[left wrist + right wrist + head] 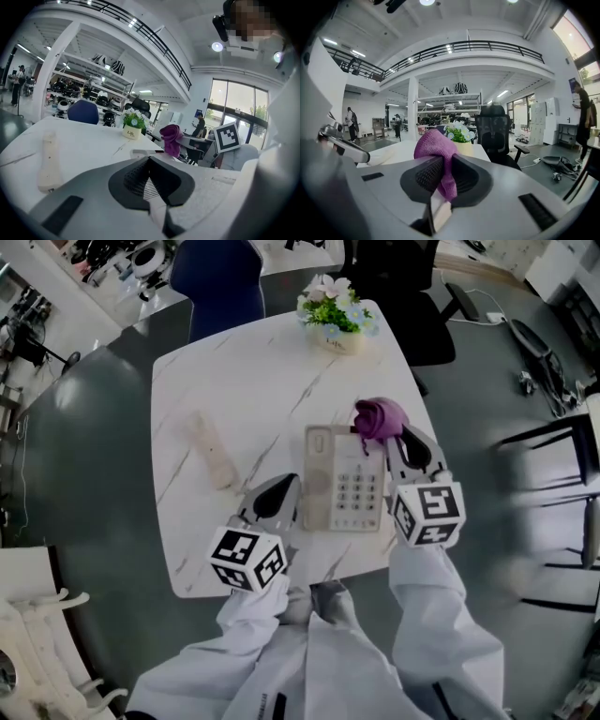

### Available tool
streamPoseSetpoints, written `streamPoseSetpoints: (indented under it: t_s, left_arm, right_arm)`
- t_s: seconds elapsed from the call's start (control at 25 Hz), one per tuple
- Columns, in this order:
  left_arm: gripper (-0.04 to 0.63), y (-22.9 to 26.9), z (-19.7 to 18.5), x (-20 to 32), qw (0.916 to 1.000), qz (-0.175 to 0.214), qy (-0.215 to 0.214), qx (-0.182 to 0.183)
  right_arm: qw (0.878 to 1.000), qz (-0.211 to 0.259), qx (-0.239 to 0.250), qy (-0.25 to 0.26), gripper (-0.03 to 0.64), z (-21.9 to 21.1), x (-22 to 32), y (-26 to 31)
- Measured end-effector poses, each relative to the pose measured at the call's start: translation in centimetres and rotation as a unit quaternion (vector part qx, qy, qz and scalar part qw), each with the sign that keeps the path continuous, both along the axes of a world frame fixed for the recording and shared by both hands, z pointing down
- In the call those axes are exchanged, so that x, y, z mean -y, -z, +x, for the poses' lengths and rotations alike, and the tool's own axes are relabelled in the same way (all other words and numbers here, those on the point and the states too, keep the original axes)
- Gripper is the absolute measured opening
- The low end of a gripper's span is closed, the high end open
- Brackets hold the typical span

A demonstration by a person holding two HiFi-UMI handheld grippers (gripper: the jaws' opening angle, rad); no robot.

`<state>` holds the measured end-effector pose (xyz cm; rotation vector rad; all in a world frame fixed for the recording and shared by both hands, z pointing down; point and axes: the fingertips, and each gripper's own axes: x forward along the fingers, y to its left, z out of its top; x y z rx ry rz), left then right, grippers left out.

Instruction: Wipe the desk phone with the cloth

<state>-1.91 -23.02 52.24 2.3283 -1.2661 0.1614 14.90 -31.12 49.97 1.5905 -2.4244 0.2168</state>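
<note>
A beige desk phone [343, 477] lies on the white marble table [234, 381], its cradle bare. Its handset [211, 448] lies apart on the table to the left, also seen in the left gripper view as the handset [48, 161]. My right gripper [401, 439] is shut on a purple cloth [379, 418] that bunches up over the phone's top right corner. The cloth [436, 154] is pinched between the jaws in the right gripper view. My left gripper [281, 495] sits at the phone's lower left edge, shut with nothing in it. The cloth [171, 138] shows beyond it.
A small pot of flowers [337, 320] stands near the table's far edge. A blue chair [220, 282] and a black office chair [398, 287] stand behind the table. Dark chair frames [553, 512] are to the right. White sleeves [431, 615] fill the bottom.
</note>
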Motion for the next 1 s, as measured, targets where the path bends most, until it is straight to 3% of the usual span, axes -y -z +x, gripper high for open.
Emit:
streamPoseSetpoints:
  t_s: [0.6, 1.0]
  left_arm:
    - [-0.002, -1.2, 0.4, 0.1, 0.9999, -0.017, -0.002, -0.001]
    - [-0.002, -1.6, 0.3, -0.7, 0.9998, -0.022, -0.005, -0.003]
  right_arm:
    - [0.997, -0.055, -0.034, 0.047, 0.032, -2.1, -0.4, -3.4]
    - [0.994, -0.091, -0.033, 0.047, 0.032, -2.5, -1.2, -4.7]
